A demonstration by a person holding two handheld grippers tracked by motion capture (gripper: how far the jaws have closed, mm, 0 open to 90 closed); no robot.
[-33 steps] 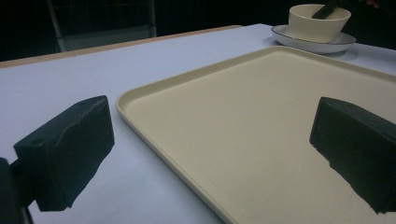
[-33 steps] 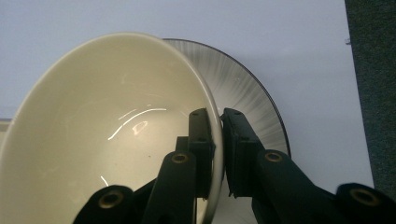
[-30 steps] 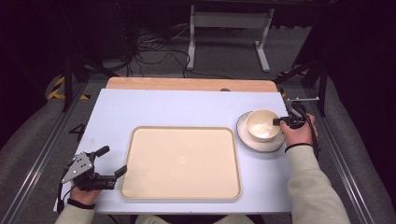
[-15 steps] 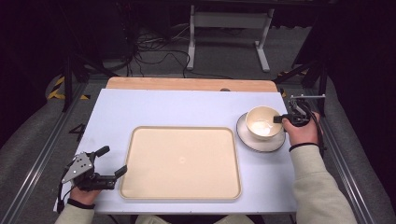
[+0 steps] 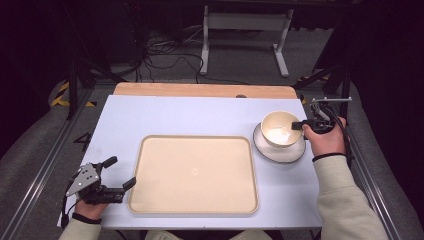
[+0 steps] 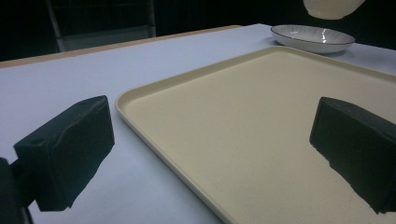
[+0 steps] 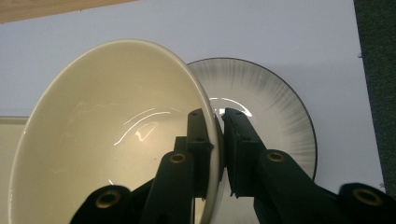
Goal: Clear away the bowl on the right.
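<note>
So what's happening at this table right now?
The person's right gripper is clamped on the rim of a cream bowl, one jaw inside and one outside, holding it lifted above the striped plate at the table's right. The left gripper rests open by the near left corner of the empty beige tray, holding nothing.

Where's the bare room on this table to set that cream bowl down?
The beige tray is bare across its whole floor, the widest free patch. The blue table is also open between the tray's far rim and the wooden back edge. It is crowded at the right: the right gripper holds the bowl over the striped plate.
</note>
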